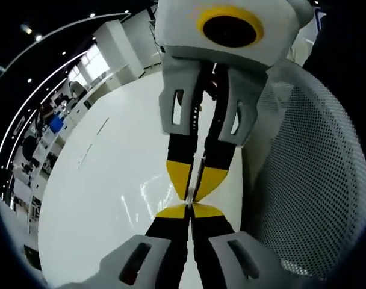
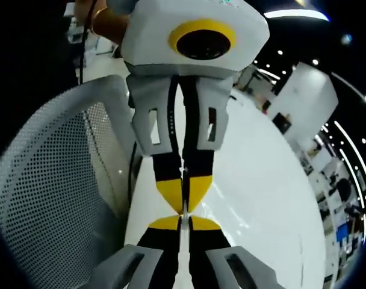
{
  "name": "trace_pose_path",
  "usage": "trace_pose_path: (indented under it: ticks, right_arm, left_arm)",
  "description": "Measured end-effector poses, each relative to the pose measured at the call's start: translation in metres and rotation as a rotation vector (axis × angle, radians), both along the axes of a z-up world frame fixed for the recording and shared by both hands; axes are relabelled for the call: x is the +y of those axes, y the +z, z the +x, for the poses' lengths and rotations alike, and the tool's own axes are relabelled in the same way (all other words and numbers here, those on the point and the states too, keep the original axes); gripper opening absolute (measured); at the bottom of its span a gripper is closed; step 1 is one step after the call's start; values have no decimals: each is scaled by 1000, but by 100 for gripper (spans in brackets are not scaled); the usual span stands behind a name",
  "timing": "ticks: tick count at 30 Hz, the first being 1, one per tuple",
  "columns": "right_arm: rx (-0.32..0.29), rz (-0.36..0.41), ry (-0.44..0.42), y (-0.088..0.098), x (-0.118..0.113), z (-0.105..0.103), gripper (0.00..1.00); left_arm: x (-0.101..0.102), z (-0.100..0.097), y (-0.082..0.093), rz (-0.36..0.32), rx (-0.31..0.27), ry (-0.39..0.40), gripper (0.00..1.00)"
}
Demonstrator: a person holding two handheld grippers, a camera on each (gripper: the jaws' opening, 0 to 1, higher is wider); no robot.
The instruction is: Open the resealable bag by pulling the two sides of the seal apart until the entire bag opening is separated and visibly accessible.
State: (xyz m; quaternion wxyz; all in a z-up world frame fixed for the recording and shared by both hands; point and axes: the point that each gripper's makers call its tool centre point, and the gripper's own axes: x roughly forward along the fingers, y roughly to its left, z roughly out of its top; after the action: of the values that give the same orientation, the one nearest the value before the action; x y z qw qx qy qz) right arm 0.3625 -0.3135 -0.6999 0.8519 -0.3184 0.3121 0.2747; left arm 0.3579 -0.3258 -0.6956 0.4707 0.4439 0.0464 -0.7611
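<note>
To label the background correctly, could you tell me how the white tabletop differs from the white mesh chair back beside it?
The glossy white tabletop is solid and flat and shows reflections, whereas the white mesh chair back is perforated, curved and matte. Both are white.

An open-plan office: white table [image 1: 111, 180], mesh chair [image 1: 315, 180], rows of desks [image 1: 47, 129], ceiling spotlights [image 1: 27, 29].

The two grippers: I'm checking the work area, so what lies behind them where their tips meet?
A glossy white table lies behind them, with a white mesh chair back to one side. The table strip directly behind the fingers is covered.
</note>
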Motion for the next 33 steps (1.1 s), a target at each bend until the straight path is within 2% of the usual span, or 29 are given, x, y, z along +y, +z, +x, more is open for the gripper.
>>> trace_pose_path:
  ticks: [3,6,8,14,33]
  right_arm:
    - [9,-3,12,-2,0,-2,0]
    - [9,-21,28,-4,1,-3,0]
    - [19,-4,32,-5,4,-5,0]
    - [20,2,26,-7,4,-5,0]
    - [57,-3,-9,-17,-10,-15,0]
  left_arm:
    - [0,-1,-1,2,-3,-7,0]
    - [2,-3,-2,5,20,0,0]
    - [4,-4,-4,20,32,-11,0]
    - [5,-5,-5,31,9,-35,0]
    - [9,-5,-2,20,42,-21,0]
